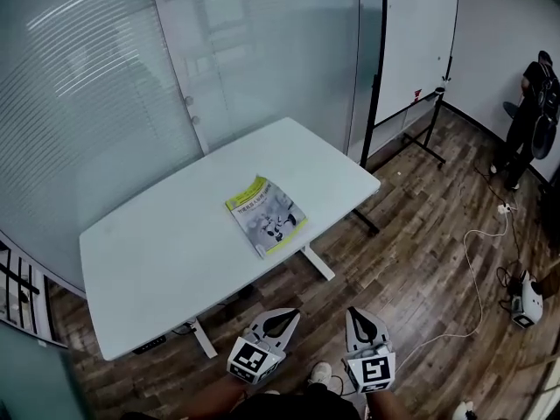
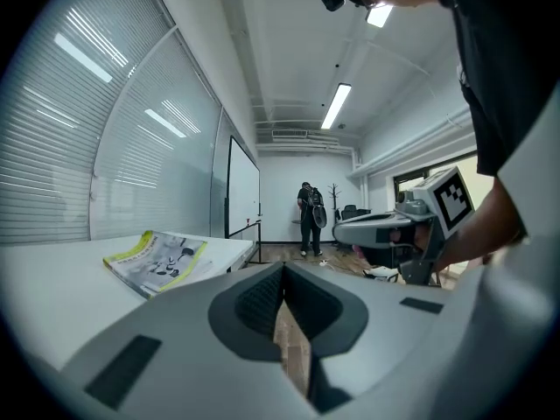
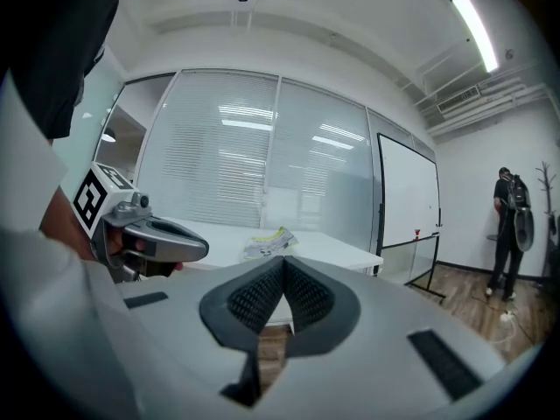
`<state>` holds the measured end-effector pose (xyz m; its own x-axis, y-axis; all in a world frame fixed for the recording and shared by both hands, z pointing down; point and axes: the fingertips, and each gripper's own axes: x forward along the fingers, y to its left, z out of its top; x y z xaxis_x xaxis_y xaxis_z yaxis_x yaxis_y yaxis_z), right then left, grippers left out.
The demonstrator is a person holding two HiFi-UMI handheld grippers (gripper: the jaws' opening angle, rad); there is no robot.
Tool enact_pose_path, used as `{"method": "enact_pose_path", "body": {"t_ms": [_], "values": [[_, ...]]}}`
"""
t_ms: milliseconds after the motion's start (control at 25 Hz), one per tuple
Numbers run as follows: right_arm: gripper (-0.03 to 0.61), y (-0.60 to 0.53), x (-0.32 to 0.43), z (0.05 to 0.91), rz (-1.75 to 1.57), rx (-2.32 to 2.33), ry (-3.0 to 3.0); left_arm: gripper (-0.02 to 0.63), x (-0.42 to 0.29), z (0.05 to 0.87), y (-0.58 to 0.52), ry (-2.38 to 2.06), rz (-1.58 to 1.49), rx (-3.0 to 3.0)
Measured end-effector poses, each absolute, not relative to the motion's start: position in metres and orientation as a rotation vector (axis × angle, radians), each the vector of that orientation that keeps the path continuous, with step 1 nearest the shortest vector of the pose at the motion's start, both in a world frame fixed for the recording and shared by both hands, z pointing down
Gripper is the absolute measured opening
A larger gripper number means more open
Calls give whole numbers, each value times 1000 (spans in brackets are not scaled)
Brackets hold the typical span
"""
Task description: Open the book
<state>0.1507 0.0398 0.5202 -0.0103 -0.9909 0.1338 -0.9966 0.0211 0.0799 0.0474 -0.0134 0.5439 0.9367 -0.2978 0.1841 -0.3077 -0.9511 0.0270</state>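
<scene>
Book (image 1: 267,216): one, closed, centre-frame on tabletop (image 1: 157,252). Left gripper (image 1: 282,320), right gripper (image 1: 360,320): two, jaws together, empty. Ceiling light (image 2: 336,105): gripper views only.

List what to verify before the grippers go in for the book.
1. Book on the table, closed, cover up: ok.
2. Grippers open for the approach: not ok. The left gripper and right gripper are both shut, with nothing between the fingers.
3. Grippers within reach of the book: not ok. Both are short of the table's near edge.
4. Which edge of the book opens: cannot tell from these views.
5. Bystander out of the way: ok, standing far off to the right.
6. Floor cable away from the feet: ok, it runs off to the right.
</scene>
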Motion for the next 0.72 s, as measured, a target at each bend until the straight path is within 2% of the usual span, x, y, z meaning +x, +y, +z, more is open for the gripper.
{"method": "enact_pose_path", "body": {"t_ms": [360, 720], "values": [[6, -1, 197, 531, 98, 2030, -2233, 15, 77, 555, -48, -652, 315, 2990], [6, -23, 208, 545, 138, 1901, -2335, 15, 75, 560, -66, -817, 366, 2947]]}}
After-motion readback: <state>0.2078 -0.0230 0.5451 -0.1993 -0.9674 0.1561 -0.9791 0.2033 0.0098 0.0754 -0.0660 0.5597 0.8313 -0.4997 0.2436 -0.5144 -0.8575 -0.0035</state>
